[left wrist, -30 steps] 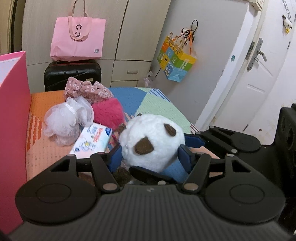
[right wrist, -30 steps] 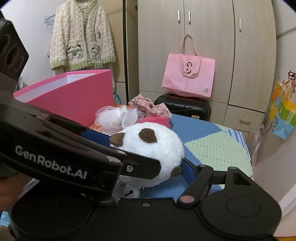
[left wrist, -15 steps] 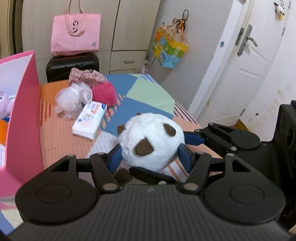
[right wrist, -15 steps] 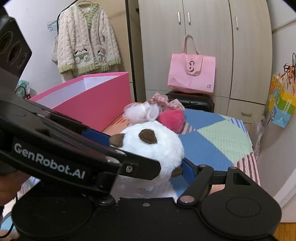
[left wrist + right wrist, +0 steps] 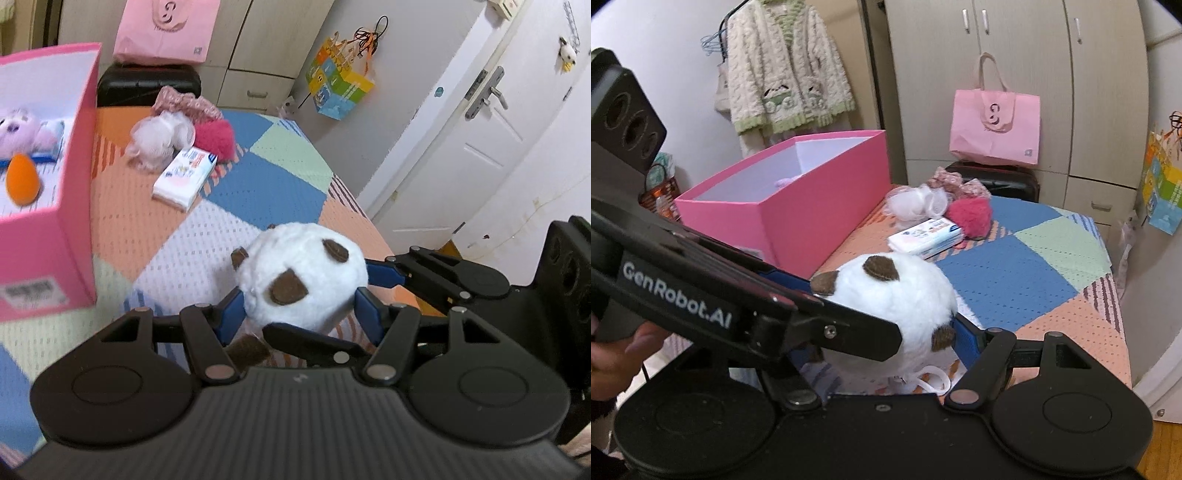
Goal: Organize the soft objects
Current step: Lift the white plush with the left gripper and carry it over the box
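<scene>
A white plush ball with brown patches [image 5: 303, 273] is held above the patchwork bed cover. My left gripper [image 5: 299, 314] is shut on it from both sides. My right gripper [image 5: 886, 328] is shut on the same plush ball [image 5: 897, 299], crossing the left one. An open pink box [image 5: 55, 206] stands to the left, with a purple plush [image 5: 22, 127] and an orange soft piece [image 5: 22, 179] inside. The box [image 5: 798, 206] is ahead on the left in the right wrist view.
On the bed lie a white mesh pouf [image 5: 159, 138], a red fuzzy pouch [image 5: 216, 138], a tissue pack [image 5: 184, 177] and a floral cloth [image 5: 184, 103]. A black suitcase [image 5: 147, 86] and pink bag [image 5: 166, 29] stand behind. A white door [image 5: 498, 122] is right.
Both grippers have risen and pulled back with the plush ball. The bed and the loose items now look farther away and the inside of the pink box shows.
</scene>
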A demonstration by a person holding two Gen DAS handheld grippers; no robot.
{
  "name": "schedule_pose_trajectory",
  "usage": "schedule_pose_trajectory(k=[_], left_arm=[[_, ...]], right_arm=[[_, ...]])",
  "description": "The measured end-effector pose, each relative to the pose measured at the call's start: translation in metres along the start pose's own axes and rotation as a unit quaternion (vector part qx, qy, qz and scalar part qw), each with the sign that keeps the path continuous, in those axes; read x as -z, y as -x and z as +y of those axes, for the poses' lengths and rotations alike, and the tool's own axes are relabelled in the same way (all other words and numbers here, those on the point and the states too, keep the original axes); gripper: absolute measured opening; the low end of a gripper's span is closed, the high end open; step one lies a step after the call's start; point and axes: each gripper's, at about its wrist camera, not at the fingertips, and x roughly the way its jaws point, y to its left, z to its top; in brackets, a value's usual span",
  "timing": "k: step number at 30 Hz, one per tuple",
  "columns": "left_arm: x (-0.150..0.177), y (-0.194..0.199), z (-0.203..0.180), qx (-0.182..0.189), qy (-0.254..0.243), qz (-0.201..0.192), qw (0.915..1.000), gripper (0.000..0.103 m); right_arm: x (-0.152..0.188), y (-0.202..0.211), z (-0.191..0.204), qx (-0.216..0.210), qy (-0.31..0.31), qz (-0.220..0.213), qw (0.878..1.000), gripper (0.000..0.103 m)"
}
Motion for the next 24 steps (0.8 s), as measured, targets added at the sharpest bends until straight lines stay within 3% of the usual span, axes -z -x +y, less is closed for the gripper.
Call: schedule_pose_trajectory(k=[6,10,16,24], left_arm=[[0.007,0.026,0.005,-0.005,0.025,0.016,0.9995,0.062],[0.012,0.049,0.015,0.011,0.056,0.027,0.9980,0.061],[0.016,0.084,0.031,0.019,0.093,0.022,0.9952,0.061],[0.012,0.132,0.048,0.008,0.100,0.013,0.9949,0.061]], right_arm=[[-0.013,0.003,0.023,-0.028,0.032,0.038,0.998,0.079],[-0.023,0.008,0.042,-0.048,0.048,0.053,0.996,0.081],[-0.038,0.014,0.068,-0.078,0.052,0.058,0.994,0.081],[-0.067,0.016,0.107,-0.103,0.081,0.053,0.990,0.081]])
